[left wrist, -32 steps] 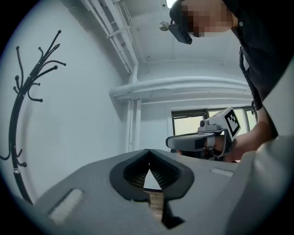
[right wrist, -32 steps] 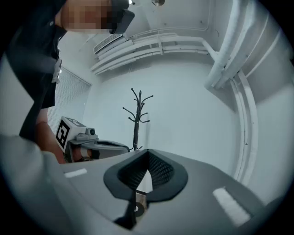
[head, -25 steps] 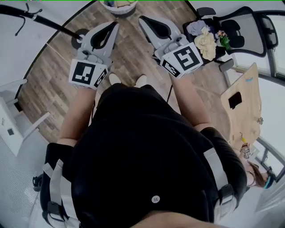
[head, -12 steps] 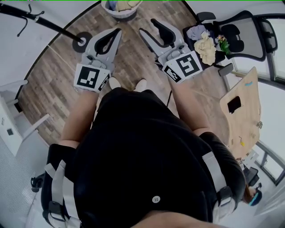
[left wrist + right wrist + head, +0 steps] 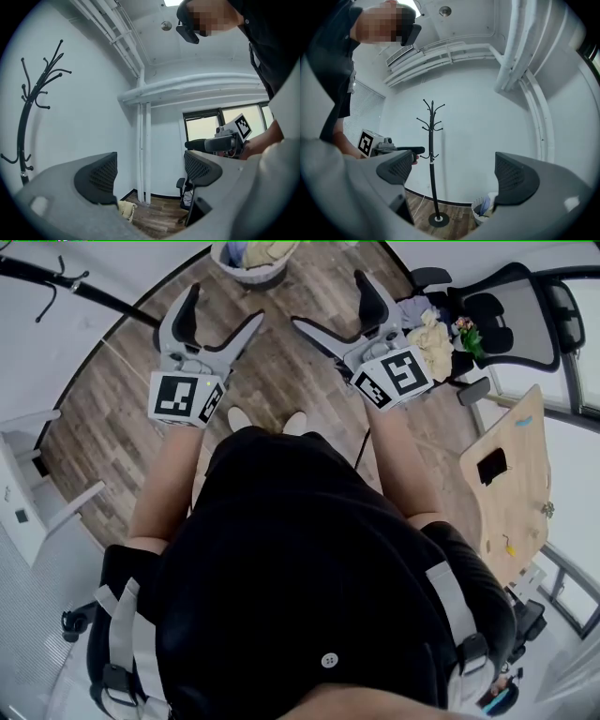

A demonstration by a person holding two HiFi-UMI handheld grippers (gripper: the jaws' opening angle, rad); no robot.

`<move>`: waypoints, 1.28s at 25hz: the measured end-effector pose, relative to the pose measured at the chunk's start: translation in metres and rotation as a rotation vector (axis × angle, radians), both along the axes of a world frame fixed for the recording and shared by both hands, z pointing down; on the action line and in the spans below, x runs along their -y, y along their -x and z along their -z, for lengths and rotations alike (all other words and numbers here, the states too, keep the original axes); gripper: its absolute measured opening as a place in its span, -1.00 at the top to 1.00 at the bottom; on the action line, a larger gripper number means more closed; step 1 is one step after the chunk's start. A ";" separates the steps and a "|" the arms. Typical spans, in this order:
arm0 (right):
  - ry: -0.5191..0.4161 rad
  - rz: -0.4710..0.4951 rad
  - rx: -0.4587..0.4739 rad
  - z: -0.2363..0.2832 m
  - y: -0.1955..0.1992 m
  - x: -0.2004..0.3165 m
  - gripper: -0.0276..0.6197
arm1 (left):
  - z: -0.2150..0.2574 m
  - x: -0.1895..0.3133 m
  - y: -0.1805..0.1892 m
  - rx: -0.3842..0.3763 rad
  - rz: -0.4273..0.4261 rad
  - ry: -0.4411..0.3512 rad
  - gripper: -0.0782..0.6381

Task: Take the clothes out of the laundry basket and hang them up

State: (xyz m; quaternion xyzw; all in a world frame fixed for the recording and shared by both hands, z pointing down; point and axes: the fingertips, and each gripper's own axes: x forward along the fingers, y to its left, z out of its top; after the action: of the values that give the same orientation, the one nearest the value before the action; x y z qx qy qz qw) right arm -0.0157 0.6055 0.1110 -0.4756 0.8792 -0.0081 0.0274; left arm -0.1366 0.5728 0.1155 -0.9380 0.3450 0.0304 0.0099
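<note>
A white laundry basket (image 5: 248, 259) with clothes in it stands on the wood floor ahead of me, also low in the right gripper view (image 5: 483, 208). The black coat rack (image 5: 432, 154) stands left of it, its pole (image 5: 84, 287) at the head view's top left. My left gripper (image 5: 223, 310) and right gripper (image 5: 330, 301) are held side by side in the air, short of the basket. The jaws of both are opening, with nothing between them. In the left gripper view the left gripper (image 5: 150, 173) frames a yellowish cloth (image 5: 125, 209) at the basket's rim. The right gripper (image 5: 459, 171) frames the rack.
A black office chair (image 5: 511, 306) at the right carries a heap of cloth (image 5: 429, 329). A wooden board (image 5: 511, 474) leans further right. White furniture (image 5: 33, 493) stands at the left. White pipes (image 5: 143, 150) run up the far wall.
Both grippers' jaws have gone from shut to wide apart. The hands have shifted slightly forward toward the basket.
</note>
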 end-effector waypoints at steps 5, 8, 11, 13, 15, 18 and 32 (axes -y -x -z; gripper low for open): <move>-0.007 0.017 0.000 0.000 -0.019 0.001 -0.73 | -0.004 0.002 -0.025 0.018 0.008 -0.005 -0.48; -0.005 0.028 -0.002 -0.002 -0.031 0.010 -0.73 | -0.004 0.010 -0.041 0.020 0.010 -0.012 -0.48; 0.002 0.030 0.001 -0.006 -0.040 0.029 -0.73 | -0.007 0.027 -0.051 0.017 0.013 -0.001 -0.48; 0.010 0.030 -0.001 -0.010 -0.042 0.046 -0.73 | -0.011 0.045 -0.054 0.014 0.016 0.001 -0.48; 0.024 0.030 -0.002 -0.017 -0.044 0.069 -0.73 | -0.016 0.069 -0.055 0.007 0.021 0.004 -0.48; 0.044 0.028 -0.006 -0.029 -0.043 0.112 -0.73 | -0.026 0.113 -0.054 0.003 0.022 0.010 -0.48; 0.086 -0.016 -0.034 -0.039 -0.020 0.356 -0.72 | -0.031 0.353 -0.034 0.003 -0.041 0.025 -0.48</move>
State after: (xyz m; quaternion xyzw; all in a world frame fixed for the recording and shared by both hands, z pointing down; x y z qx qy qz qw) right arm 0.0042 0.2491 0.1496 -0.4834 0.8745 -0.0378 -0.0079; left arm -0.1027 0.2193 0.1466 -0.9450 0.3261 0.0251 -0.0020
